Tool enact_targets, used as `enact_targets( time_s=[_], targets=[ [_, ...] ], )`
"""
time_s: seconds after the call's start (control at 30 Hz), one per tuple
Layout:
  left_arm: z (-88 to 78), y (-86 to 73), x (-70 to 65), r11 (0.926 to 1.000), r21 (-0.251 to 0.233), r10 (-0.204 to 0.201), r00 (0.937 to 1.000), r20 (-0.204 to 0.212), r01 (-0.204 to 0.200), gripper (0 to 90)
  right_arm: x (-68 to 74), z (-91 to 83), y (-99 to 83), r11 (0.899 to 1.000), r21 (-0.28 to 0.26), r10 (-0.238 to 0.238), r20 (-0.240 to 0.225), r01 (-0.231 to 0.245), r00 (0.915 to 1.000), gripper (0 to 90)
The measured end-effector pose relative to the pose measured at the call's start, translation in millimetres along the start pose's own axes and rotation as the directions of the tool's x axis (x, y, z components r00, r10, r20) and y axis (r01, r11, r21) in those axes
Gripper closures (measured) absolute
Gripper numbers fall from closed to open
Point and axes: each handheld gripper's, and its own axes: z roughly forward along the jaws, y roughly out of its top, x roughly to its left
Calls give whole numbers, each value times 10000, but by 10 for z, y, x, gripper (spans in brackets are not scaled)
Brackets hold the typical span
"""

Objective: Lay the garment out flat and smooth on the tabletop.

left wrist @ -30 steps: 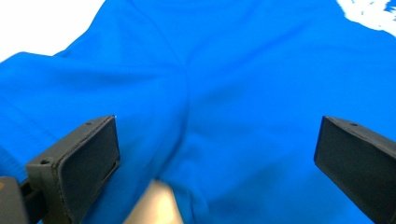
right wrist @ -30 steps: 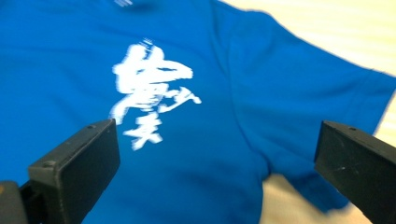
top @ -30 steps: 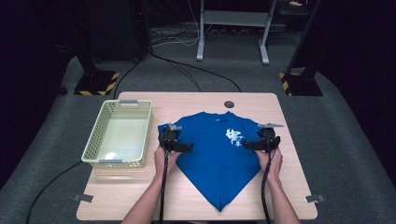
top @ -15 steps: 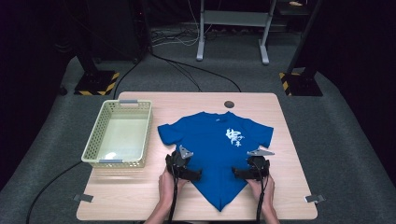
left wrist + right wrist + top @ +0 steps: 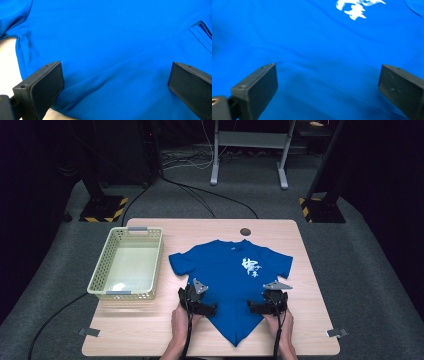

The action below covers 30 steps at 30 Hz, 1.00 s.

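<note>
Blue T-shirt [image 5: 227, 280]: flat on counter [image 5: 310, 270], beside basket [image 5: 128, 265]. Left gripper [image 5: 214, 309], right gripper [image 5: 250, 307]: at its lower edges, fingers spread open, holding nothing.

Laboratory recording space: a wooden table [image 5: 150, 335] on grey carpet, black curtains around it, metal stand legs [image 5: 248, 155] and hazard-striped bases [image 5: 104, 210] at the far side.
</note>
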Motion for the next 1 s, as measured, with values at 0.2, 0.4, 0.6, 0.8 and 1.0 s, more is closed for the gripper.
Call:
enact_targets(
  time_s=[0.2, 0.4, 0.6, 0.8, 1.0],
  targets=[
    [-1, 0, 0, 10000, 1, 9, 10000, -3, -9, 0, 300, -13, 172, 9967, 10, -814, -656, 816, 9945, 131],
    [-1, -1, -1, 10000, -2, 10, 10000, -10, -10, 0, 457, 95, 283, 9940, 307, -1023, -840, 1051, 9912, 356],
    [-1, -1, -1, 10000, 0, 11, 10000, -12, -11, 0, 561, 146, 257, 9889, 538, -1340, -851, 1388, 9873, 519],
    [0, 0, -2, 10000, -3, 10, 10000, -25, -10, 0, 510, 183, 190, 9891, 743, -1208, -862, 1273, 9889, 649],
    [0, 0, -2, 10000, -2, 12, 10000, -26, -12, 0, 475, 174, 134, 9942, 491, -877, -1379, 952, 9866, 793]
  ],
)
